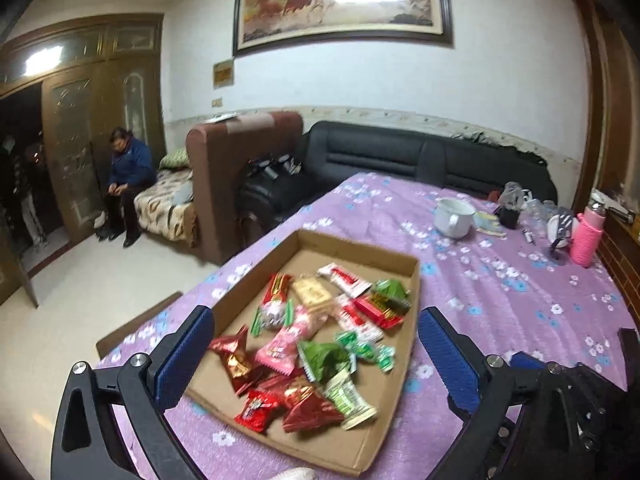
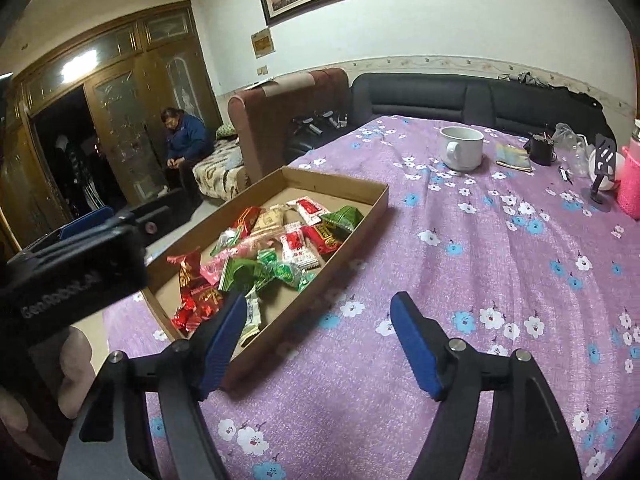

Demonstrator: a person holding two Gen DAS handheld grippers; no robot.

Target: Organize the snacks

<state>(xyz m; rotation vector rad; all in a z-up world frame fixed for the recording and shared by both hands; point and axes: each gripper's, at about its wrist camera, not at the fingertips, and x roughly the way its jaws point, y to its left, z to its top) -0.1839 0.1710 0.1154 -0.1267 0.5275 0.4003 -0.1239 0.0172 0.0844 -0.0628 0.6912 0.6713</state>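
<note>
1. The left gripper hangs over the cardboard tray with its blue pads spread wide and nothing between them; the loose heap of wrapped snacks lies in the tray just ahead of and below its tips
2. The right gripper is also wide and empty, hovering over bare purple tablecloth; the tray sits ahead and to its left, with its left pad crossing the tray's near corner in that view
3. Judging from how they lie, the snacks are still unsorted, red, green and pink wrappers overlapping
4. Risk: the packets overlap and look slick, so wide jaws closing here could pinch two at once or squirt one out over the low rim
5. Risk: the tray is light card on cloth; a push from either pad could slide it toward the table edge on the left gripper's left
6. The red packets nearest the left gripper are blurred, so probably three, but I cannot count them
7. The white mug stands well ahead of the right gripper, out of the way
</note>
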